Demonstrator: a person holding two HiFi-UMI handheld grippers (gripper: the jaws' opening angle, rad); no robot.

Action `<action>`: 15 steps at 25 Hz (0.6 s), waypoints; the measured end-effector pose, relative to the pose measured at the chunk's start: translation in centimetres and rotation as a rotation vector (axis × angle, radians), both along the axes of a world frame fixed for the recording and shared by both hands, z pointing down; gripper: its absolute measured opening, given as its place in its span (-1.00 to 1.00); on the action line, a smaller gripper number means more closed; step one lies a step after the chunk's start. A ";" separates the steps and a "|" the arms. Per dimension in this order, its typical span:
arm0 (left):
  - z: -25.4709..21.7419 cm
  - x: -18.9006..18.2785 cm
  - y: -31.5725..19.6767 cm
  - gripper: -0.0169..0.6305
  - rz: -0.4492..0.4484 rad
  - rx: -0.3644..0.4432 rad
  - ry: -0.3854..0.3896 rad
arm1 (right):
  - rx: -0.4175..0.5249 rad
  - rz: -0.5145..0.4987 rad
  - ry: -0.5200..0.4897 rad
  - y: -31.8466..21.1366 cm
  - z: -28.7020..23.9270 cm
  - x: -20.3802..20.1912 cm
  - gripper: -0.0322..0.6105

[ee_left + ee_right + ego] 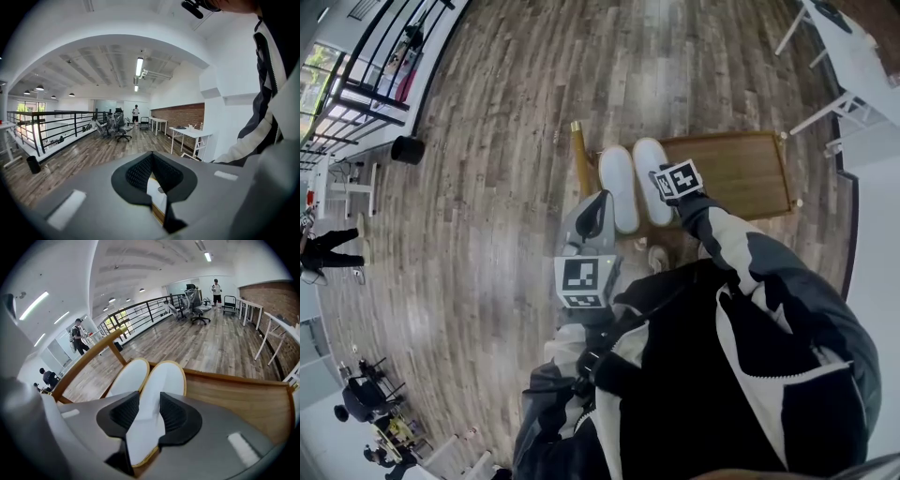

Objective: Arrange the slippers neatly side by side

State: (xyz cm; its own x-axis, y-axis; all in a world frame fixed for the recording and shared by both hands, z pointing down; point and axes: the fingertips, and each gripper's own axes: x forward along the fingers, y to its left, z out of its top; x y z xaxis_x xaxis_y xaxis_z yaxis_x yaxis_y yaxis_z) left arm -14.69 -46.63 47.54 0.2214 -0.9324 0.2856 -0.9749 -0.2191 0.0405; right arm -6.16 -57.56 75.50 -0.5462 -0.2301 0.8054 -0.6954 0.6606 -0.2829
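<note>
The person wears a padded jacket of black, white and grey panels (759, 356) with white zip seams. Past the jacket's left cuff sits the grey plastic left gripper (151, 161), with black ribbed pads (138, 173) and a white black-square marker cube (584, 279). Past its right cuff sits the matching right gripper (150, 401).

White tan-edged slipper (161, 394), matching slipper (127, 378) just beside it, on wooden surface (234, 399)

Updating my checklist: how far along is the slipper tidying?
Done: the two slippers lie side by side on the wooden table. In hand: the right tongs stand open around the right slipper. Remaining: lifting those tongs clear; the left tongs are shut and empty.
</note>
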 end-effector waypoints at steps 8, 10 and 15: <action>-0.7 2.6 -3.3 -0.89 0.089 0.022 0.066 | 0.197 0.018 -0.294 -1.2 -14.6 2.0 -0.88; -1.6 3.5 -4.2 -0.89 0.117 0.043 0.066 | 0.270 0.019 -0.378 -1.0 -19.5 2.8 -0.89; -4.4 6.0 -5.9 -0.89 0.176 0.103 0.066 | 0.489 -0.018 -0.514 0.3 -30.9 5.3 -0.89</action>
